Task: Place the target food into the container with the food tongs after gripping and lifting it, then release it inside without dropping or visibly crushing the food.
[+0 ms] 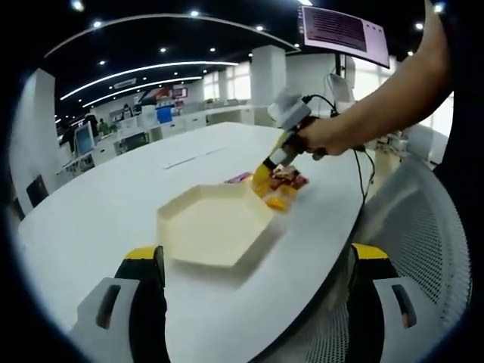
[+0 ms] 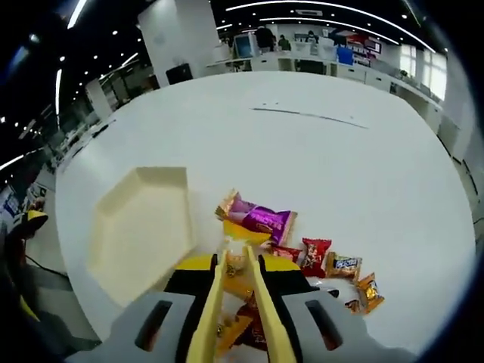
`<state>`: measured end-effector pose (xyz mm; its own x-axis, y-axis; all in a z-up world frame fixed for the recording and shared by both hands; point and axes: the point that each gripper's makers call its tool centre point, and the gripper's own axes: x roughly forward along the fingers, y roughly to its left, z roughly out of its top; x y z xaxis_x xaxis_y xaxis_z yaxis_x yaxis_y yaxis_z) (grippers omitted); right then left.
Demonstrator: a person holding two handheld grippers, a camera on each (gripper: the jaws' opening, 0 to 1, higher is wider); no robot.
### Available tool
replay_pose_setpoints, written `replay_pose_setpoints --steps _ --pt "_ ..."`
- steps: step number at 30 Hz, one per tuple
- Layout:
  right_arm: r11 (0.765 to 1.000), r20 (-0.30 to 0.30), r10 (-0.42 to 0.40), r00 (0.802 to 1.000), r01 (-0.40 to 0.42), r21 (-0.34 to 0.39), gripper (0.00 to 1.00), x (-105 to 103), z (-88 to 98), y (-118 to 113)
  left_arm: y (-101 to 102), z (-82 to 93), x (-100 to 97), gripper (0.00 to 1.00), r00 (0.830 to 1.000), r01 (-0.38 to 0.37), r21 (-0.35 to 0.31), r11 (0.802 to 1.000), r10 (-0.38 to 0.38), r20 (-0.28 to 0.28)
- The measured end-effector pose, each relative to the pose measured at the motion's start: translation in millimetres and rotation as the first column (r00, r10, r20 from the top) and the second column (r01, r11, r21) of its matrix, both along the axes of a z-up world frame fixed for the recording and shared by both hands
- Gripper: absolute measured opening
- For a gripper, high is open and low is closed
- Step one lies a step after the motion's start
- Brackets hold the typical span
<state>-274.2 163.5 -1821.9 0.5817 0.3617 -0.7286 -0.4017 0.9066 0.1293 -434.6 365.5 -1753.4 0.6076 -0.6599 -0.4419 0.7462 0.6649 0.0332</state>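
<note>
Right gripper [image 2: 236,266] holds yellow food tongs [image 2: 231,302] between its jaws — tong arms run forward nearly parallel, tips close together over the snack pile [image 2: 302,265]. Whether the tips pinch a piece, cannot tell. Purple packet [image 2: 261,218] lies just ahead of the tips, long axis slanting down to the right; red packet [image 2: 315,255] and orange ones lie right of the tips. Cream hexagonal container [image 2: 140,227] sits left of the tongs, beside the pile. Left gripper [image 1: 253,283] hovers with fingers spread wide, holding nothing — container [image 1: 214,224] lies just ahead between them. White round table [image 2: 318,151]; open office with desks, monitors, ceiling lights
</note>
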Motion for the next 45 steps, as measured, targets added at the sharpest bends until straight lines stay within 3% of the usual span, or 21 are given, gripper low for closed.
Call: replay_pose_setpoints --steps 7,12,21,28,36,42,45 --pt "1.000 0.000 0.014 1.000 -0.014 0.015 0.20 -2.4 13.4 -6.4 -1.6 0.9 -0.7 0.99 1.000 0.007 -0.011 1.000 -0.007 -0.009" --pt "0.997 0.023 0.080 0.996 -0.080 -0.008 0.20 2.0 30.6 -4.7 -0.5 6.1 1.6 0.99 1.000 -0.001 -0.041 0.999 0.001 -0.005" --pt "0.989 0.045 0.145 0.988 -0.145 -0.006 0.20 10.9 55.0 3.6 -0.1 6.3 1.6 0.99 1.000 -0.002 -0.029 1.000 0.002 0.012" --pt "0.977 0.074 0.209 0.975 -0.211 0.016 0.21 15.7 78.3 30.0 1.0 6.4 2.5 0.99 1.000 -0.008 -0.032 0.999 0.008 0.016" --pt "0.946 0.116 0.319 0.941 -0.324 0.022 0.21 16.4 107.7 81.3 0.9 7.4 3.0 0.99 1.000 -0.009 -0.031 0.999 0.010 0.021" --pt "0.921 0.130 0.383 0.915 -0.389 0.022 0.21 9.4 115.6 112.1 1.5 8.5 3.5 0.99 1.000 -0.014 -0.032 0.999 0.015 0.025" --pt "0.920 0.121 0.383 0.916 -0.390 0.045 0.20 9.5 113.8 124.3 2.1 7.5 4.0 0.99 0.999 -0.016 -0.029 0.999 0.017 0.027"
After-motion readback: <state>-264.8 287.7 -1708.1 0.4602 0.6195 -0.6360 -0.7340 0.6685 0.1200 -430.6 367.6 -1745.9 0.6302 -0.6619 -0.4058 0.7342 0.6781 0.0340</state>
